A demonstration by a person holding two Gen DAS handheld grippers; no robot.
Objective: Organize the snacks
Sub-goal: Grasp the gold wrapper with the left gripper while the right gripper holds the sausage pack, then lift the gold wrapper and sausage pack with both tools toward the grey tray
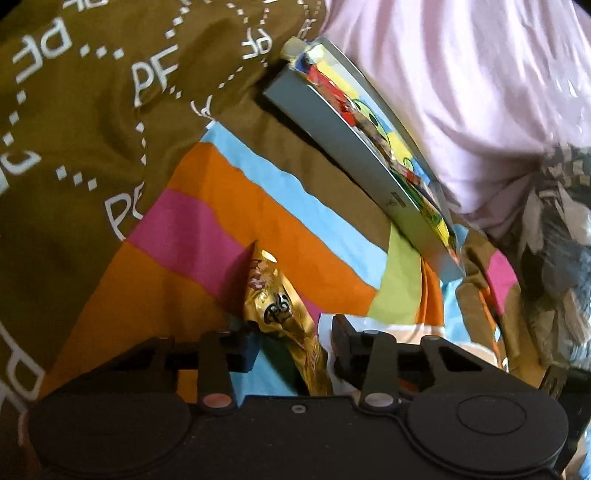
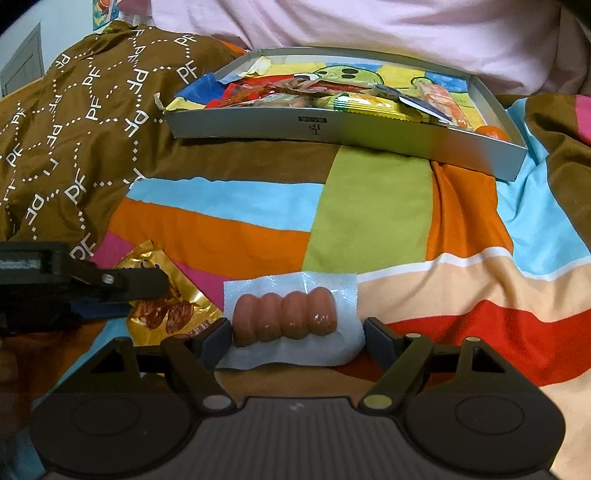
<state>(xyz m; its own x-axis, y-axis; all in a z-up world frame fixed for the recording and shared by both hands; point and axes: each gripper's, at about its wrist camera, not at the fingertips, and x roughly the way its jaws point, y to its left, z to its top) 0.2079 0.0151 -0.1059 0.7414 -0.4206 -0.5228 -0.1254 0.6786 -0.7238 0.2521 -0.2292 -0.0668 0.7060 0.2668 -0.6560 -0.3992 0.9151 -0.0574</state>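
Snacks: clear vacuum-sealed pack of four small brown sausages [image 2: 291, 319], lying flat on the striped multicoloured bedspread [image 2: 369, 206] at lower centre of the right wrist view, between the spread fingers of the right gripper [image 2: 295, 334]. Not yet pinched; left finger just touching or beside the pack's left edge, right finger standing clear of the right edge. Long axis of the pack running left to right across the frame, each sausage pointing up toward the box, so the fingers straddle the pack along its length, probably lined up for a grasp across the ends.

Gold foil snack packet [image 1: 279, 314], crumpled, at lower centre of the left wrist view, long axis running from the gripper body up and slightly left, its pointed end toward upper left. Left gripper [image 1: 291, 345] with fingers partly spread on either side of it; contact with the foil uncertain, so cannot tell whether pinched. In the right wrist view, same packet at lower left, just beside the sausage pack.

Shallow grey cardboard box with cartoon-printed floor [image 2: 332, 133], upper centre, propped against pink bedding [image 2: 369, 22], already holding several wrappers; likely the destination for both packs.
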